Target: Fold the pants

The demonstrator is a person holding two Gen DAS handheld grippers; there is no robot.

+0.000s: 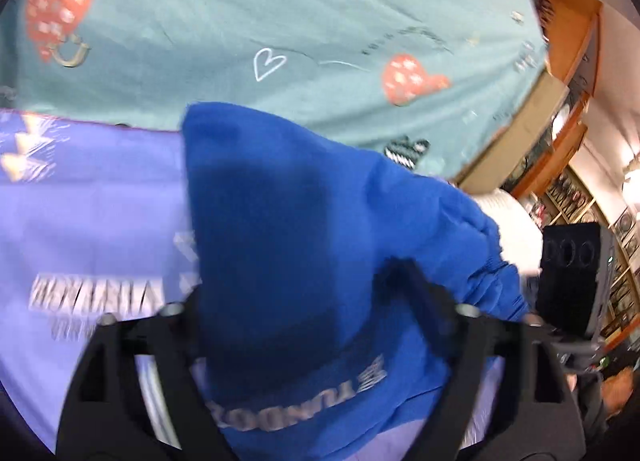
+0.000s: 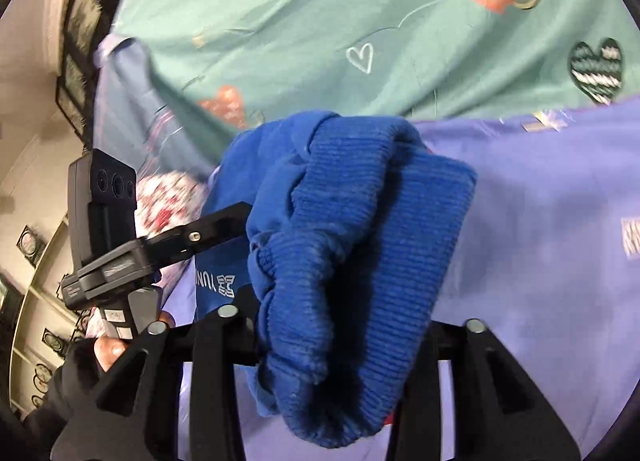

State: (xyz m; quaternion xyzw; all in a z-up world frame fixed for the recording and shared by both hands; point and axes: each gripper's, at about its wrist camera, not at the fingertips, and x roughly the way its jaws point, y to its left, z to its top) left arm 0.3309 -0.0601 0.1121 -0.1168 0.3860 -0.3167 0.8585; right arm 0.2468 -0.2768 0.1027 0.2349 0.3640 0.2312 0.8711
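Between both grippers: blue pants (image 1: 288, 229), bunched and lifted off the cloth beneath.
Pants, left wrist view: smooth blue fabric with white lettering near the camera, draped between the two black fingers and hiding the tips.
Pants, right wrist view: ribbed cuff or waistband (image 2: 372, 221) gathered thick, hanging over and between the fingers, filling the near centre.
Left gripper (image 1: 304, 301): pinching the pants, fabric wedged between the fingers; seen from the right wrist as a black finger (image 2: 218, 227) entering the fabric from the left.
Right gripper (image 2: 332, 321): clamped on the ribbed fabric, tips buried in it.
Left hand (image 2: 110, 345): dark sleeve, fingers wrapped on the gripper handle, near left.
Under the pants: lavender cloth (image 1: 100, 213) with printed lettering, spread flat near and right.
Beyond that: teal sheet (image 2: 280, 21) with red and outlined hearts, across the far side.
Far edge, left wrist view: wooden shelving (image 1: 568, 61) at the right, blurred.
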